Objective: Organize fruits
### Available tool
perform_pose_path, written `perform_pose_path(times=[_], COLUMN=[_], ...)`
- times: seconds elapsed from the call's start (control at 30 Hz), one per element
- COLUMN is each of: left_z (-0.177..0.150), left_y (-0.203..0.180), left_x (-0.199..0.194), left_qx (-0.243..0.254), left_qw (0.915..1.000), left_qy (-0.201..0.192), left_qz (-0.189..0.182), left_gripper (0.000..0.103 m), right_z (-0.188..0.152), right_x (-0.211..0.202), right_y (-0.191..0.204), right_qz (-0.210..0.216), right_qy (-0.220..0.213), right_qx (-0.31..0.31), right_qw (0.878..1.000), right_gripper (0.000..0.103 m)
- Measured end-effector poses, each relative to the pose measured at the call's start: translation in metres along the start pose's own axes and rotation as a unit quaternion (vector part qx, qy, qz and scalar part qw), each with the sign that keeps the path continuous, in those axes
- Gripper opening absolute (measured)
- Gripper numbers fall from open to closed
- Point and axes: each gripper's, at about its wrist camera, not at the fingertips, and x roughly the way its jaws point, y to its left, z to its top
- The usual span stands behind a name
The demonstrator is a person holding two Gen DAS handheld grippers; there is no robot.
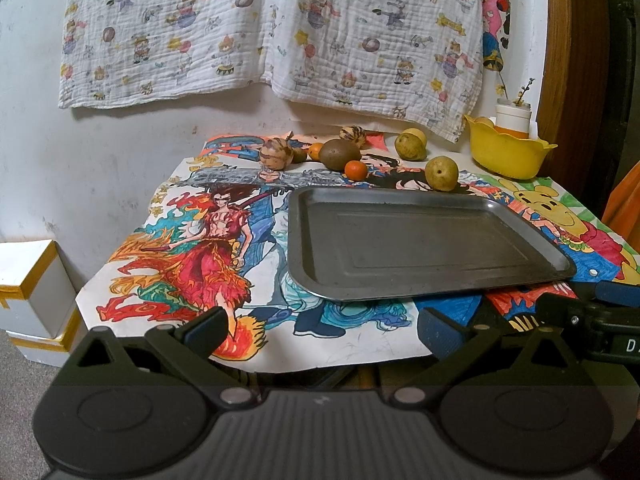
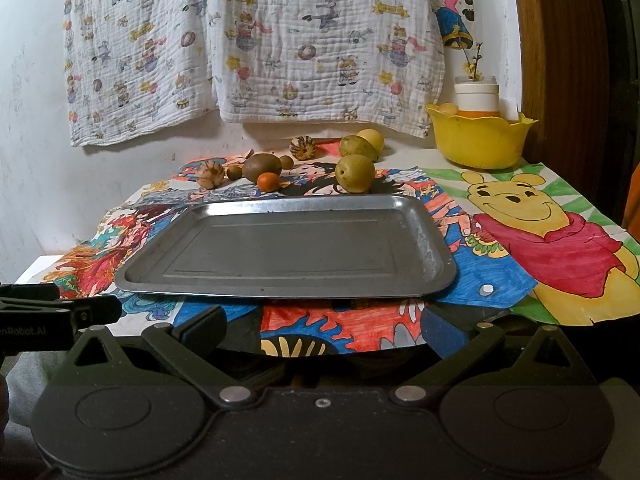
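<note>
Nearest the cameras, the left claw and right claw hang at the tabletop's front edge, both spread wide and holding nothing. Just beyond lies the metal tray, still bare. Behind it the fruits are scattered loose: a small orange, a brown kiwi, a greenish pear and others. Farthest right stands a yellow bowl. Sorting looks not yet begun; every loose fruit remains to be moved.

A scuffed white wall backs the table — a cartoon-print cloth hangs on it. White gold-trimmed boxes sit on the floor left; brown wood panel right.
</note>
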Motion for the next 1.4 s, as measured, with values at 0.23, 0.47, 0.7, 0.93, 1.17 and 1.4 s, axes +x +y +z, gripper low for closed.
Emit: perform_pose_path(times=[0.23,0.47,0.7,0.93,1.17,1.4], left_z=[0.001,0.001,0.011,0.031,0.072,0.115], left_y=[0.002,0.004,0.006,0.012,0.024,0.047], left_x=[0.003,0.004,0.004,0.012,0.028,0.061], left_qx=[0.000,-0.006,-0.007,-0.007,0.014,0.001], left_qw=[1.0000,1.0000,0.9999,0.9999,0.9998,0.9996], left_qy=[0.003,0.000,-0.008,-0.007,-0.011,0.003], left_qz=[0.001,-0.002,-0.002,-0.005,-0.012,-0.029], left_gripper=[0.103,0.103,0.103,0.103,0.103,0.103], right_z=[-0.001,-0.002,0.011,0.027,0.057,0.089], right_x=[0.000,0.000,0.004,0.011,0.027,0.051], right_y=[0.000,0.000,-0.003,-0.001,0.007,0.022], right_qz=[0.000,0.000,0.000,-0.006,0.006,0.022], right_qy=[0.000,-0.004,-0.008,-0.009,-0.001,0.009], right_qx=[0.000,0.002,0.006,-0.003,-0.033,-0.076], right_qw=[1.000,1.000,1.000,1.000,0.999,0.997], right_gripper=[0.103,0.103,0.103,0.103,0.103,0.103])
